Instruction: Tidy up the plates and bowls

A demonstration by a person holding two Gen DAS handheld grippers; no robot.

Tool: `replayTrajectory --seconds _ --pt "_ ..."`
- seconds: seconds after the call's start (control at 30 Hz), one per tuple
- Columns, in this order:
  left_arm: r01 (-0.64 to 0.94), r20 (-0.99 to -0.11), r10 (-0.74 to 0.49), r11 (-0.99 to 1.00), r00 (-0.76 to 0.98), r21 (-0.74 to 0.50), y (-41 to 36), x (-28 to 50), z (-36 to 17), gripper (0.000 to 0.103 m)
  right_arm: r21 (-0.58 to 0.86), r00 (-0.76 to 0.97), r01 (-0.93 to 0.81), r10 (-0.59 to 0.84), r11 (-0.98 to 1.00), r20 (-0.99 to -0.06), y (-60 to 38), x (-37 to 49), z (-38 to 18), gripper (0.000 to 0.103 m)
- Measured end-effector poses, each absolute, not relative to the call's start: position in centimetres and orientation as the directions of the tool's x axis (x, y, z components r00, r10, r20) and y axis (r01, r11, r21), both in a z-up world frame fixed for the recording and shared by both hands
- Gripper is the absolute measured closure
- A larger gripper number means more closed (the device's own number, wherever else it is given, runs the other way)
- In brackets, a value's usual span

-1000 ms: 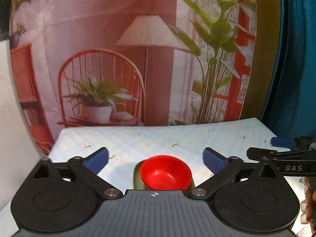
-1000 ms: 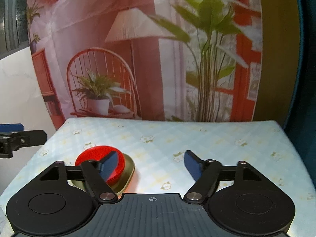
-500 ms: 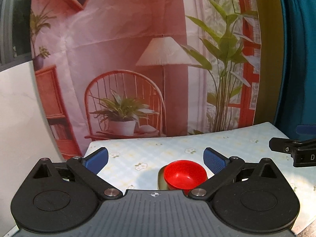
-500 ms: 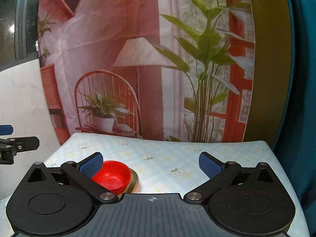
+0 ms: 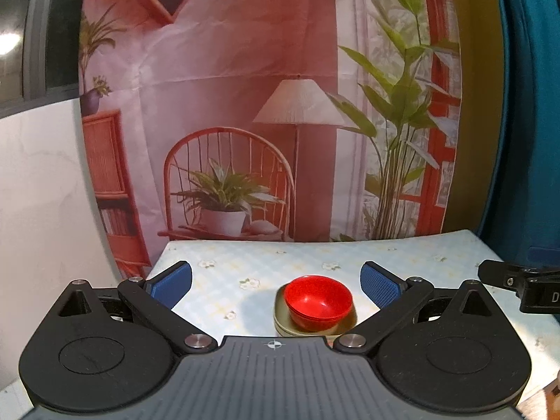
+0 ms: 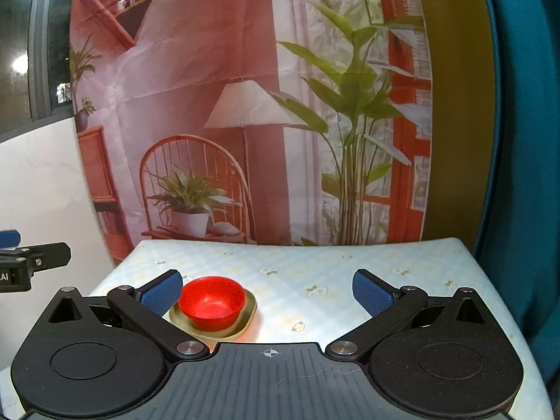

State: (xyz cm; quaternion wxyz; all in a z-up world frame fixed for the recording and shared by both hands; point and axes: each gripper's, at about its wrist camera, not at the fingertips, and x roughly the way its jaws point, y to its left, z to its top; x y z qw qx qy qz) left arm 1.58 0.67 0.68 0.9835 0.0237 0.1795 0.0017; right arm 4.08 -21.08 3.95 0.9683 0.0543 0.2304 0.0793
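the red bowl (image 5: 317,299) sits nested in the olive plate (image 5: 280,309) on the desk (image 5: 402,255), ahead of and below both tongs, left tongs (image 5: 276,280) centred nearer it, right tongs (image 6: 267,288) offset with the bowl by their left pad, both spread wide, empty.

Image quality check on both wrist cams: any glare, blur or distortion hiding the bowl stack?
Left wrist: strong fisheye bending at the edges, soft focus on the backdrop, but the red bowl on the olive plate reads sharp, with a shadow on the tablecloth to its left. Right wrist: same barrel distortion, a window light spot at far left, a red glow beside the plate; bowl unobscured.
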Motion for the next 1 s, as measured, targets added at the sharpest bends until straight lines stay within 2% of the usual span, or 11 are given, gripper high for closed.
replayTrajectory --seconds 1.0 --pt "0.008 -0.328 0.018 0.997 0.944 0.077 0.63 0.63 0.55 0.0 0.118 0.898 -0.126 0.163 0.985 -0.408 -20.77 3.2 4.33 0.0"
